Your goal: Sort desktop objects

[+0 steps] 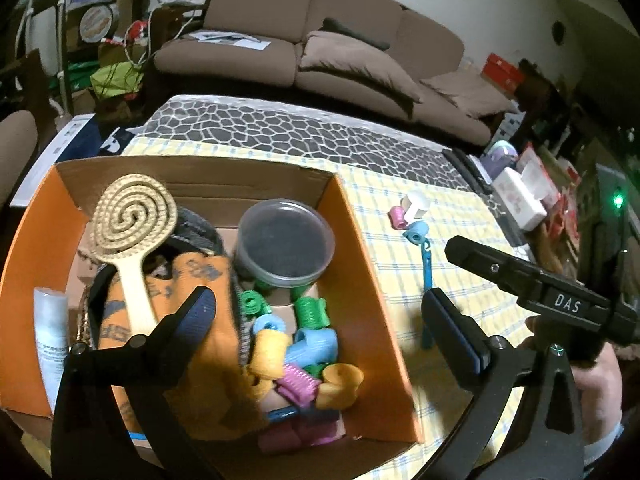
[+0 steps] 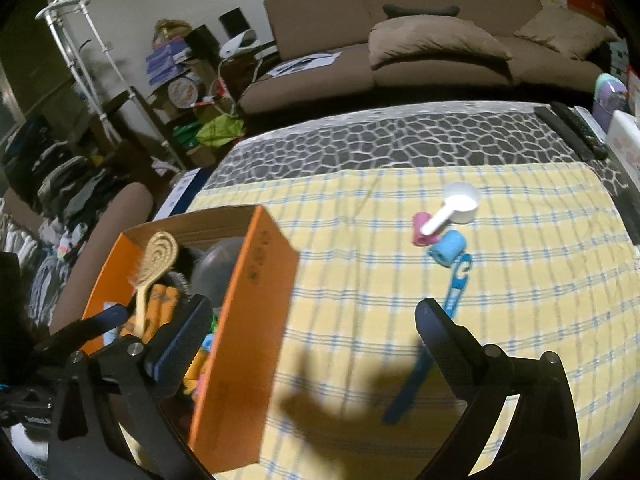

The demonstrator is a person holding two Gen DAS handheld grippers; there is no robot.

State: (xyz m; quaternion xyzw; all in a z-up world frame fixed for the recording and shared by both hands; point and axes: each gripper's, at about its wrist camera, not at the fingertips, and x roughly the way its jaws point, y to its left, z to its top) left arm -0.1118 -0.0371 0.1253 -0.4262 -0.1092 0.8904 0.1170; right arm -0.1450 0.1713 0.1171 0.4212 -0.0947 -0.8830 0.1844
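Observation:
An orange cardboard box [image 1: 376, 280] sits on the yellow checked cloth [image 1: 400, 208]. It holds a spiral hairbrush [image 1: 134, 220], a round lidded tub [image 1: 286, 242], an orange cloth, a white tube and several coloured hair rollers [image 1: 304, 344]. My left gripper [image 1: 320, 320] hangs open and empty above the box. On the cloth lie a white scoop [image 2: 456, 206], a pink roller [image 2: 422, 230], a blue roller [image 2: 448, 246] and a blue strap [image 2: 432, 340]. My right gripper [image 2: 312, 332] is open and empty, above the box's right wall [image 2: 240, 320] and the cloth; it also shows in the left wrist view [image 1: 520, 272].
A brown sofa [image 2: 420, 40] stands behind the table. Remote controls [image 2: 572, 132] and white and purple containers [image 1: 516, 196] lie at the table's right edge. Clutter and a chair [image 2: 108, 232] are on the left.

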